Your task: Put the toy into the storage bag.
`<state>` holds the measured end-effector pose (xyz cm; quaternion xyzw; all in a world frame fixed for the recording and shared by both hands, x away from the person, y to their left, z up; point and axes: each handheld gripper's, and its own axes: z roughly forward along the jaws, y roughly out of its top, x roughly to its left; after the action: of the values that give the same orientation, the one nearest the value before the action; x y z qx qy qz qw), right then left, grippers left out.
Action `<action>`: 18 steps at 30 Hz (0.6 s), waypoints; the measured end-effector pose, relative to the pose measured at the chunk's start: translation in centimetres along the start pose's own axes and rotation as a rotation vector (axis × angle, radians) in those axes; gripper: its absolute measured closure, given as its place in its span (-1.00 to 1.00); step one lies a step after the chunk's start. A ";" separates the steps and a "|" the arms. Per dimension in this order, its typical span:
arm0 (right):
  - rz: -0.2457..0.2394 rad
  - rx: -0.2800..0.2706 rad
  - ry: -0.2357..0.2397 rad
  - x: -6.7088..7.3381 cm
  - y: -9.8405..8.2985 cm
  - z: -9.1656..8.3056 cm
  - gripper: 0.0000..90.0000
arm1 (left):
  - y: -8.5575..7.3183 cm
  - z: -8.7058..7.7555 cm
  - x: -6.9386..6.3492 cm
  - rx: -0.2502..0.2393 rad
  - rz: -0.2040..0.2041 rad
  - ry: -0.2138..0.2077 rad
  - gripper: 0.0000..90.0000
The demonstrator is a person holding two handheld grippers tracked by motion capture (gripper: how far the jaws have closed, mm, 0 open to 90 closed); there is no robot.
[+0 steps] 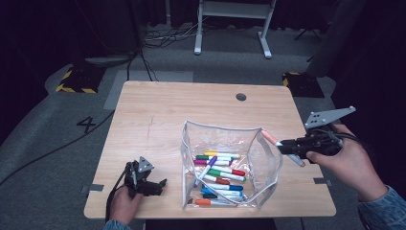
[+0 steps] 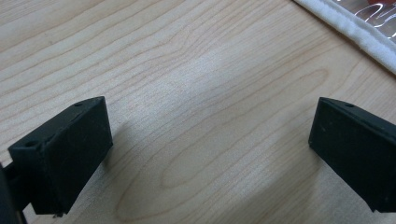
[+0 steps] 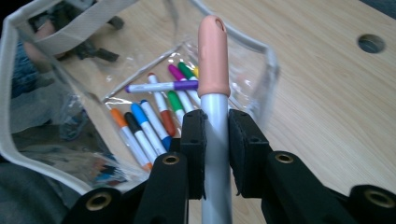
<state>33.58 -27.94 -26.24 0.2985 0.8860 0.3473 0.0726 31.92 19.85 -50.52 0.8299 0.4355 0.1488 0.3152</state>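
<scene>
From above, the right hand-held gripper (image 1: pixel 286 146) pinched a peach-capped marker (image 1: pixel 281 146) just beside the clear pouch (image 1: pixel 230 165) on the wooden worktop (image 1: pixel 158 115); tilting the cap down over the open rim should drop it cleanly. The left hand-held gripper (image 2: pixel 210 154) stood spread over bare grain. Matte pads (image 3: pixel 196 149) clamped the smooth grey barrel.

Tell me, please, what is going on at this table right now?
A person is handling markers and a clear pouch on the wooden table. The right claw is shut on a pink-capped marker, held by the pouch's right edge with its cap aimed at the opening. Many coloured markers already lie inside. The left claw rests open on the table, holding nothing.
</scene>
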 end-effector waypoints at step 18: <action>-0.197 0.077 0.135 5.5 5.4 5.3 0.71 | 0.0 0.0 0.0 -0.004 -0.002 0.002 -1.00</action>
<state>33.54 -18.57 -26.21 0.1883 0.9266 0.3235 0.0351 31.94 19.81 -50.54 0.8288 0.4361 0.1501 0.3167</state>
